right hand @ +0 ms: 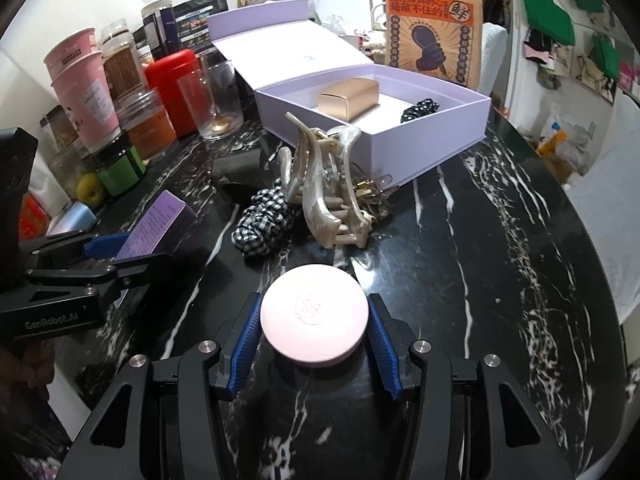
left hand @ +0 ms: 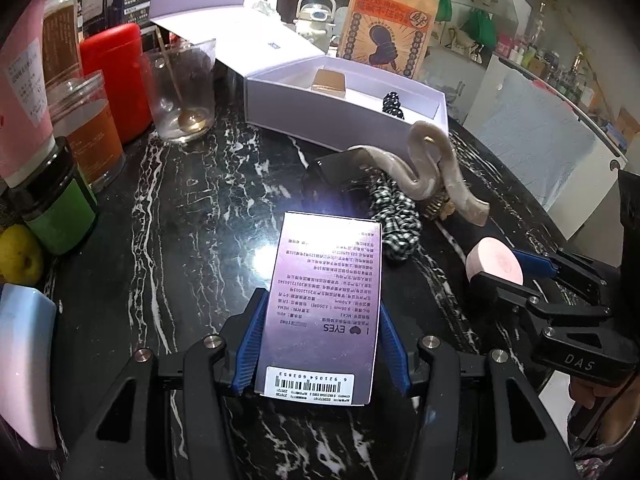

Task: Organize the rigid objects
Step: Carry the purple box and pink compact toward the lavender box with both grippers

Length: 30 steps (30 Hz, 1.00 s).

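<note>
Our left gripper [left hand: 320, 344] clamped a purple carton [left hand: 326, 304] between its blue pads; our right gripper [right hand: 314, 340] gripped a pink compact [right hand: 314, 330] edge to edge, both above the marble table [right hand: 460, 240]; the open box [right hand: 432, 140] lay beyond.

left tongs [left hand: 320, 344]: black frame, ribbed blue pads, silver screws | right tongs [right hand: 314, 344]: same, "DAS" marking

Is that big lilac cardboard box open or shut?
Open: the big lilac cardboard box has its lid folded back, showing a gold box inside.
</note>
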### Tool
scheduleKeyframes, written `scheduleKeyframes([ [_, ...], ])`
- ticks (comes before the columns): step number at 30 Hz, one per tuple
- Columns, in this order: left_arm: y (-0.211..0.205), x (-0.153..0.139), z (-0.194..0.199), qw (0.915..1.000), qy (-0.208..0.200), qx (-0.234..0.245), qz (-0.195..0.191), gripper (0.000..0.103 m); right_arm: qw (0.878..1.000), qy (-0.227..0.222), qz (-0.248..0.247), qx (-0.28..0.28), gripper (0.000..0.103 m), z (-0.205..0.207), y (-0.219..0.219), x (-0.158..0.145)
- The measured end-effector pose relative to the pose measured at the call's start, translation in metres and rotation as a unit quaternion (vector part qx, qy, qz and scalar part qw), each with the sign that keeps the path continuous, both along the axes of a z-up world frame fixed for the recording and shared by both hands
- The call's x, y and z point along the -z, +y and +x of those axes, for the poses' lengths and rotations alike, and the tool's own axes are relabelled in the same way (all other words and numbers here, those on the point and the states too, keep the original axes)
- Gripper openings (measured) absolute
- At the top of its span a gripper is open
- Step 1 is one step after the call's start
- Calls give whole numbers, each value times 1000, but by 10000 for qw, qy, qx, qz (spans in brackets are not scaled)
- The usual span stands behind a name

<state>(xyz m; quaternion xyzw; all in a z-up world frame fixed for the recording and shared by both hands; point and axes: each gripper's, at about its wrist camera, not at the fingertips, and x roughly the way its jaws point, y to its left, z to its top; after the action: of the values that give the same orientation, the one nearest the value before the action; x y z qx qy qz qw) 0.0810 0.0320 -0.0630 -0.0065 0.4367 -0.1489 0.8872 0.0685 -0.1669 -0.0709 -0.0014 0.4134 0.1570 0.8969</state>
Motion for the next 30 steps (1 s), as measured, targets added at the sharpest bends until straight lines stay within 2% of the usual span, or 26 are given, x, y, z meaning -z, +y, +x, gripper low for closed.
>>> scheduleKeyframes([
  [12, -11, -33, -18, 9995, -309, 40, -4, 52, 9994, -159, 304, -15, 51, -20, -9, -20],
  [18, -18, -49, -18, 9990, -433, 92, -42, 52, 9992, -296, 269, -20, 51, -23, -13, -34],
  [30, -31, -63, -1, 9982, -519, 293, -64, 52, 9982, -571, 157, 124, 51, -16, -25, -58],
])
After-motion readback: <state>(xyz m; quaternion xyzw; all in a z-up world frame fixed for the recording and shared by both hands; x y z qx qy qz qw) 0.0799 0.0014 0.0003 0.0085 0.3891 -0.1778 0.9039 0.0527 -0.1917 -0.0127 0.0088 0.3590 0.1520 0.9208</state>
